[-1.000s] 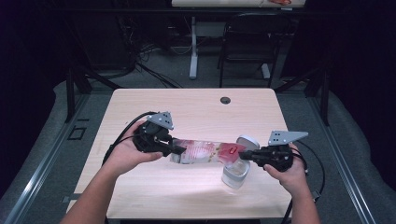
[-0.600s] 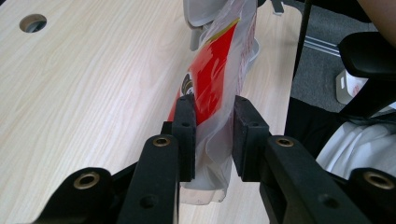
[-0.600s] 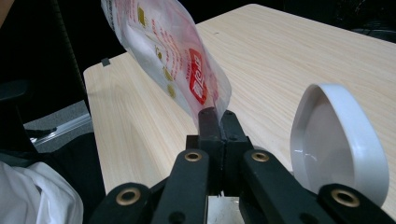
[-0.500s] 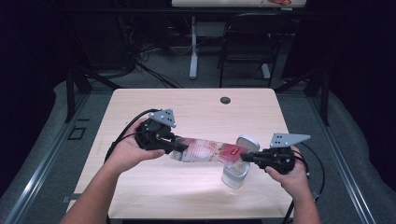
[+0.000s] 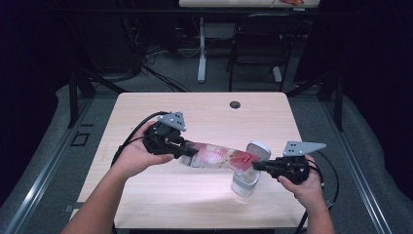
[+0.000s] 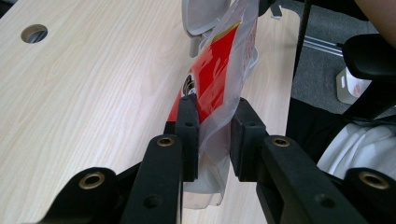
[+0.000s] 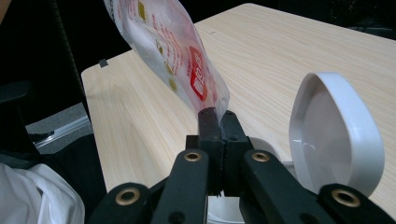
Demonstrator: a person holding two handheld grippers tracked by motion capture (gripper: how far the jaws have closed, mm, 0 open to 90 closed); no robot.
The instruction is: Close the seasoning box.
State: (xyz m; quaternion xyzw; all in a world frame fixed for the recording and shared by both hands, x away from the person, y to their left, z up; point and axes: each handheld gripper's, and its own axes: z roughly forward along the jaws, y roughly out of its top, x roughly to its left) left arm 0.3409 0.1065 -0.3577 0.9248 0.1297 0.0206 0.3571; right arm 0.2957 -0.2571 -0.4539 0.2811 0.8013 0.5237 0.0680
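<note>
A pale wood table (image 5: 160, 195) on grey floor (image 5: 370, 146); both grippers, left (image 5: 187, 152) just closing and right (image 5: 255, 165), pinch the pouch (image 5: 219, 157).

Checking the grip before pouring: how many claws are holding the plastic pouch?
2. The left claw has just been closing on one end of the plastic pouch; the right claw pinches the other end, above the open container.

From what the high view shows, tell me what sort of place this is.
Probably an office or lab set up for recording: a light wooden desk with a cable hole, a black chair behind, cables on grey carpet, dark surroundings.
</note>
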